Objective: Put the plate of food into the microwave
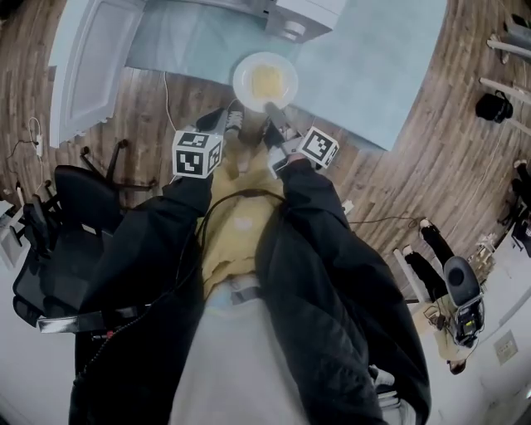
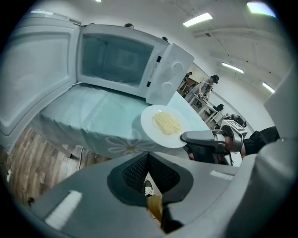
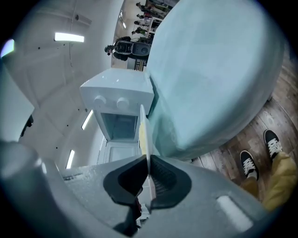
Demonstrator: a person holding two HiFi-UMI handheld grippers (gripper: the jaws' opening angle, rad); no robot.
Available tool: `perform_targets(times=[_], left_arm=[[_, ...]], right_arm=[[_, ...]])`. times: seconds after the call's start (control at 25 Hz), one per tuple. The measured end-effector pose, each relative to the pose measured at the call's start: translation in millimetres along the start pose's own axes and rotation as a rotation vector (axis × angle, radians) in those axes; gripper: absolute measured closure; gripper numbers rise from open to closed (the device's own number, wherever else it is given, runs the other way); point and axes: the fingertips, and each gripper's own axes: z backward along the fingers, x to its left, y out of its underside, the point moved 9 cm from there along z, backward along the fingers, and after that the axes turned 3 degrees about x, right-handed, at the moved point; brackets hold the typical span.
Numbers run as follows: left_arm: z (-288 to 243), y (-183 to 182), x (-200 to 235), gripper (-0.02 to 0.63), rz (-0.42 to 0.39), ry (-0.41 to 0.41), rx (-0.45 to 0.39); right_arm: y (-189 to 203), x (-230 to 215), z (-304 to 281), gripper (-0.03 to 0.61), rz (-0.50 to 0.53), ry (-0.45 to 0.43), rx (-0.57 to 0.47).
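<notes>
A white plate with a heap of pale yellow noodles hovers at the near edge of the table, in front of the white microwave. My right gripper is shut on its near rim. In the right gripper view the plate stands edge-on, clamped between the jaws of the right gripper. The left gripper view shows the plate held just off the table's edge, and the microwave with its door swung wide open to the left. My left gripper is shut and holds nothing, left of the plate.
The table wears a light blue cloth with a flower print. A black office chair stands on the wooden floor at my left. Racks and a black bag sit at the far right. People stand in the distance.
</notes>
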Motion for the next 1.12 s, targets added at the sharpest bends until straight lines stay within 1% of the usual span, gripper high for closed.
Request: perform_targets(times=[0.12,0.28,0.52,0.72,0.88,1.12], left_arm=[[10.3,-2.2,17.5,0.617,0.031,-0.023,-0.024],[22.0,-6.0,40.7,0.617,0.075,-0.051,-0.057],[34.2,-3.8,69.1,0.617,0.128,-0.092,-0.075],[40.1,-6.4,89.4,0.617,0.173,-0.121,-0.094],[40.7,-14.4,100.0,0.617,0.188,-0.128,-0.107],[37.4,-30.8,110.1,0.617,0.207,-0.134,-0.127]], right_arm=[[6.6,11.0,-22.2,0.565,0.023,-0.008,0.047],[12.5,26.6,-54.0,0.566,0.049,-0.042,0.102],[17.3,37.1,-86.8,0.566,0.064,-0.036,0.161],[17.3,46.3,-109.9,0.565,0.078,-0.044,0.185],[14.6,54.7,-127.4,0.565,0.089,-0.051,0.195],[5.1,65.2,-146.7,0.566,0.069,-0.048,0.172]])
